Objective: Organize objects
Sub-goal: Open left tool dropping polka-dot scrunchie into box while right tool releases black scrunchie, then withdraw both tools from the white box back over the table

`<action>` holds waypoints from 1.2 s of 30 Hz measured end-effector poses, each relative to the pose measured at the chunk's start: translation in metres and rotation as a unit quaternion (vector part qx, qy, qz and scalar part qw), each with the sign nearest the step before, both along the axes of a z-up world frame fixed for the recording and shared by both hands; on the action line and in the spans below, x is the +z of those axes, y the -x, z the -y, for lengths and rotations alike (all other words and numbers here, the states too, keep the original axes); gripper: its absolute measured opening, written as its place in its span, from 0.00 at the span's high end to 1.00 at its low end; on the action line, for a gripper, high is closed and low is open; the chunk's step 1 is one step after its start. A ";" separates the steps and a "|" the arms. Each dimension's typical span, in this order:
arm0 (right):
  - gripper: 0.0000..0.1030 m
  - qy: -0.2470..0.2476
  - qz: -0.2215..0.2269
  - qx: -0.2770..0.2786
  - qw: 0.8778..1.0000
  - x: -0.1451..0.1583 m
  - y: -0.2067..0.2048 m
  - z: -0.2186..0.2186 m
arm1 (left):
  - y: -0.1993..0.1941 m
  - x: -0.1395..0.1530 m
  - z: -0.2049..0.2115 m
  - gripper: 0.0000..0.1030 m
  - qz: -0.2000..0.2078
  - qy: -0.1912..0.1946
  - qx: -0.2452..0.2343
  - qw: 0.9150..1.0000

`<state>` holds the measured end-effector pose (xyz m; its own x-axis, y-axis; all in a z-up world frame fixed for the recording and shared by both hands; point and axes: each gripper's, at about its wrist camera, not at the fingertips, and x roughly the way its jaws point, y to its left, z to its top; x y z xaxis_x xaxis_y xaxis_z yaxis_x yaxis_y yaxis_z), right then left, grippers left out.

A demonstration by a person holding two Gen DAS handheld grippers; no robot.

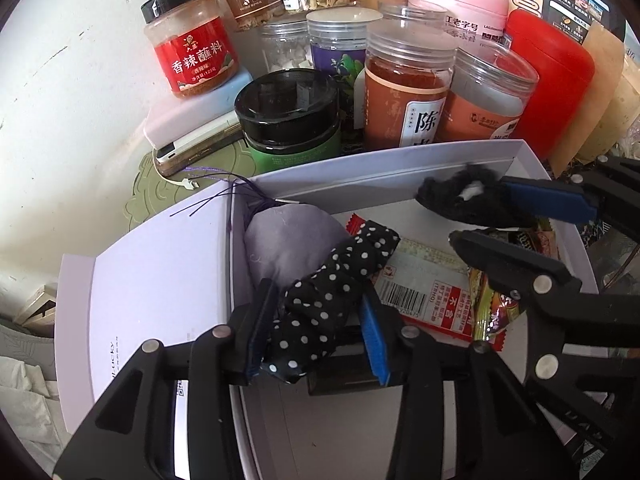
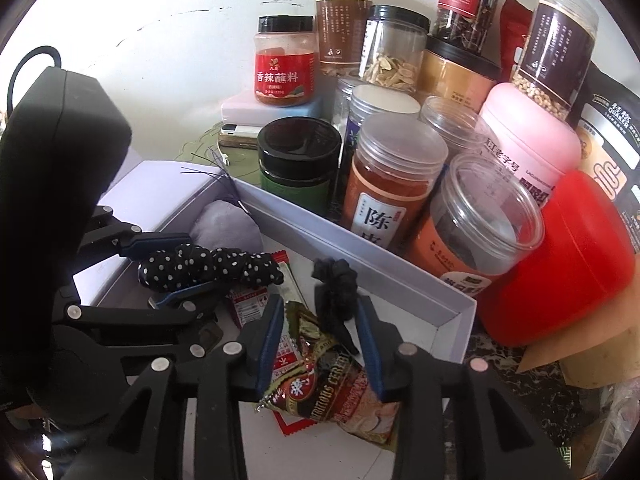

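Here, inside the white box (image 1: pixel 360 184), the left gripper (image 1: pixel 316 320) straddles the polka-dot scrunchie (image 1: pixel 340 276) just right of the lilac sachet (image 1: pixel 288 240), jaws spread with the pads barely off it. Further right, the right gripper (image 2: pixel 320 336) stands likewise parted around the black scrunchie (image 2: pixel 336 292) over the snack packets (image 2: pixel 340 392). Either scrunchie may snag a pad and, I judge, drag out of the box when lifted.

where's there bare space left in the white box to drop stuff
Bare floor shows at the white box right corner, beyond the black scrunchie, and near the camera below the snack packets. The lilac pouch and polka-dot scrunchie crowd the left.
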<state>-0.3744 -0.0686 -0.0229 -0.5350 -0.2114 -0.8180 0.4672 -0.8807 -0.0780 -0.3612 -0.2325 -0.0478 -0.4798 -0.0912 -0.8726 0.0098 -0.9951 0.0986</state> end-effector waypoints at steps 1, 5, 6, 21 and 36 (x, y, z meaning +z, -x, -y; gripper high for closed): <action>0.60 0.000 0.000 0.000 1.000 0.002 -0.002 0.000 | -0.001 0.001 0.000 0.62 0.000 0.001 0.001 1.000; 0.57 -0.002 -0.008 0.001 1.000 0.011 -0.007 -0.001 | -0.005 0.009 -0.001 0.61 -0.007 0.003 0.006 1.000; 0.57 -0.004 -0.011 0.001 1.000 0.014 -0.009 -0.002 | -0.006 0.011 -0.001 0.61 -0.009 0.002 0.007 1.000; 0.56 0.005 -0.049 0.001 0.999 0.062 -0.040 -0.011 | -0.039 0.070 -0.011 0.54 -0.057 0.014 0.012 0.998; 0.53 0.021 -0.096 0.005 0.995 0.121 -0.093 -0.023 | -0.096 0.137 -0.020 0.45 -0.107 0.027 0.020 0.994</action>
